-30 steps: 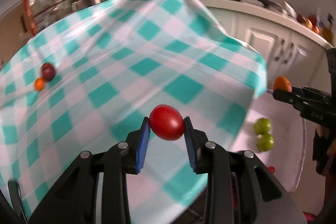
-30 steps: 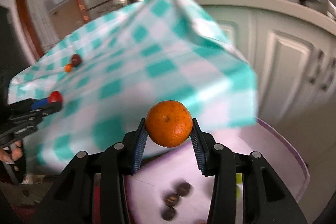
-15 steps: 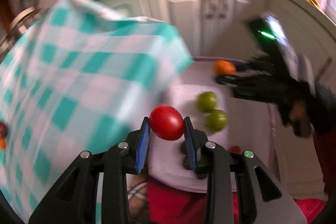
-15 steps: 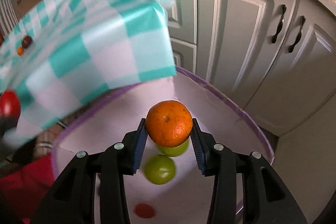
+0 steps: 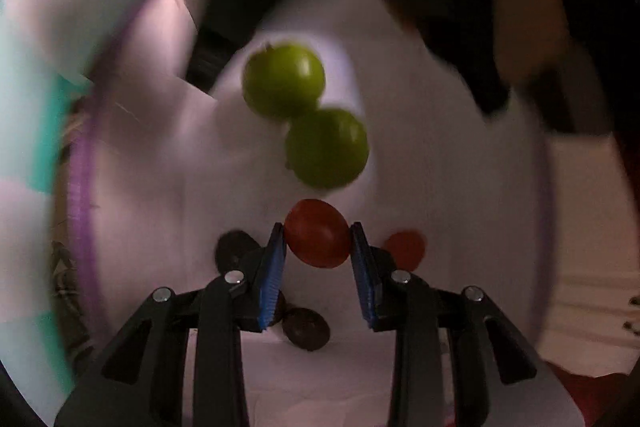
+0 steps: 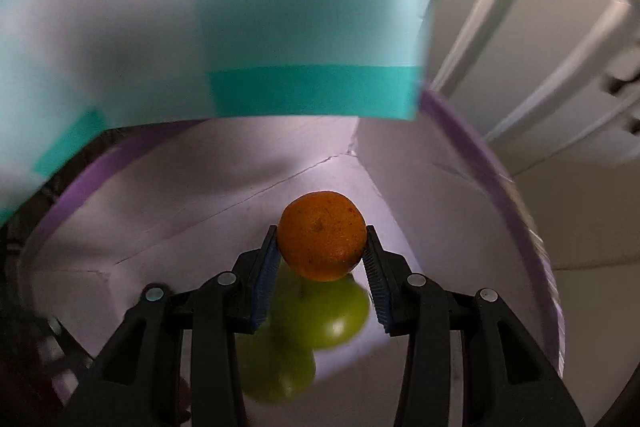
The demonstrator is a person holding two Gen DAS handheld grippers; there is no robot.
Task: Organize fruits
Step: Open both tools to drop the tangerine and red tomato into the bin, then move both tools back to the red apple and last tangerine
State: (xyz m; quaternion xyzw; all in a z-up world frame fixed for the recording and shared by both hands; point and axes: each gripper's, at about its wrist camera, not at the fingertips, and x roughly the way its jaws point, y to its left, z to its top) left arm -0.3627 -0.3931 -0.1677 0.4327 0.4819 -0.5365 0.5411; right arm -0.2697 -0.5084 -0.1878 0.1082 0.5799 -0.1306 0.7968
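Red and glossy, a small oval tomato (image 5: 317,233) sat pinched between the blue pads of the left gripper (image 5: 318,251), pointing down into a round basket with a purple rim (image 5: 82,187) and a pale paper lining. At 12 o'clock from the tomato lay two smooth green fruits (image 5: 285,79) touching each other, one with a small stem scar. A second red fruit (image 5: 405,249) lay at 3 o'clock, just beside the gripper, and dark round fruits (image 5: 306,327) sat at 6 to 8 o'clock, partly hidden by the fingers. The right gripper (image 6: 322,253) clamped a dull-skinned, pitted orange mandarin (image 6: 322,235) above the same basket, with the blurred green fruits directly below it. A teal-and-white checked cloth (image 6: 208,27) hung at 12 o'clock over the rim, and white cabinet doors (image 6: 540,47) stood at 2 o'clock.
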